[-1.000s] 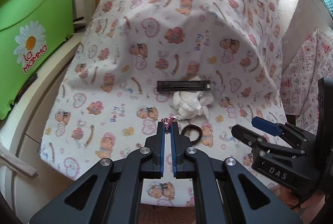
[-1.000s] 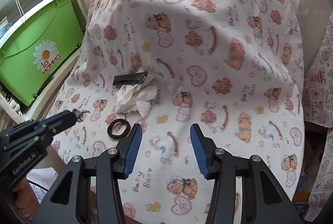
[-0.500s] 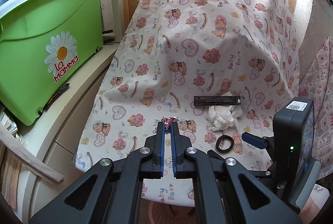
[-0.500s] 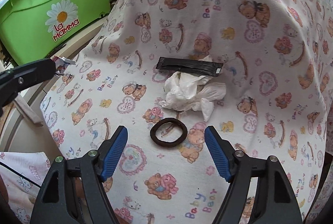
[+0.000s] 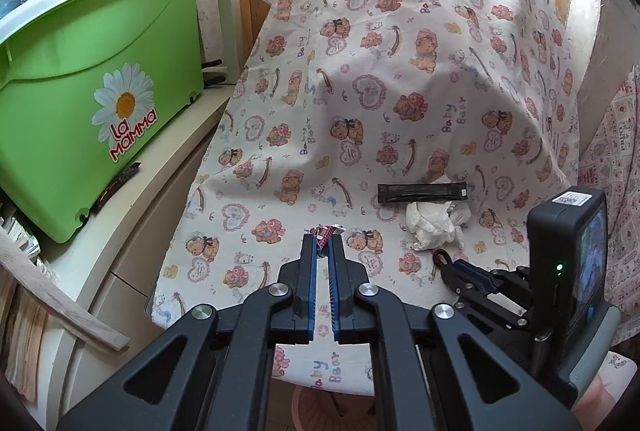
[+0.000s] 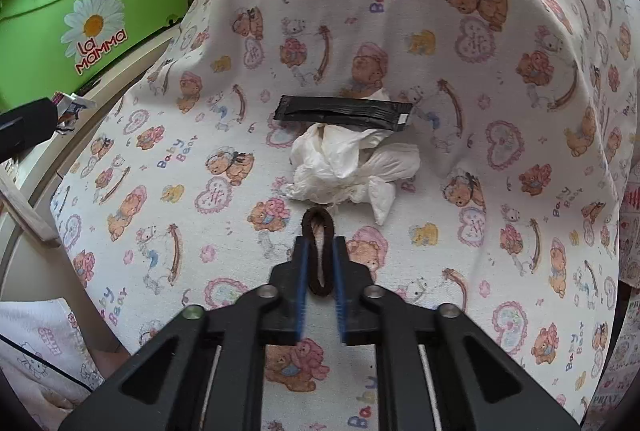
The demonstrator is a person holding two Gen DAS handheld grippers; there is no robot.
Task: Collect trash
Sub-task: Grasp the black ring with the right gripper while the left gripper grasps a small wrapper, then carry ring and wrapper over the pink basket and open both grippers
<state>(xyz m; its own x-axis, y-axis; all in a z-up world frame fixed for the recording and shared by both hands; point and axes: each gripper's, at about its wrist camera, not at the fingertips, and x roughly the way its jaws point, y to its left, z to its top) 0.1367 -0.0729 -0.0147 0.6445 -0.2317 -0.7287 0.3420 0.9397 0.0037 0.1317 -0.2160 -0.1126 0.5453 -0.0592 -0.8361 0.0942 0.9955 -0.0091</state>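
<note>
right tongs (image 6: pixel 320 245): tilted steeply down over the cloth; the jaws have just been closing and now clamp a brown hair tie (image 6: pixel 319 251), squeezing the ring into a narrow loop between the blue pads.
left tongs (image 5: pixel 324 241): angled down, held above the left part of the cloth; jaws together, pinching a small red-patterned wrapper scrap (image 5: pixel 325 231) at the tips.
hair tie: its far end pokes out past the right tongs' tips, just beside the tissue.
crumpled white tissue (image 6: pixel 344 167): lies on the cloth just beyond the hair tie.
black sachet (image 6: pixel 344 109): flat, lying crosswise, touching the tissue's far edge.
teddy-bear cloth (image 6: pixel 500 191): covers the worktop under all the trash.
green tub (image 5: pixel 80 103): on the white ledge left of the cloth, daisy label facing out.
</note>
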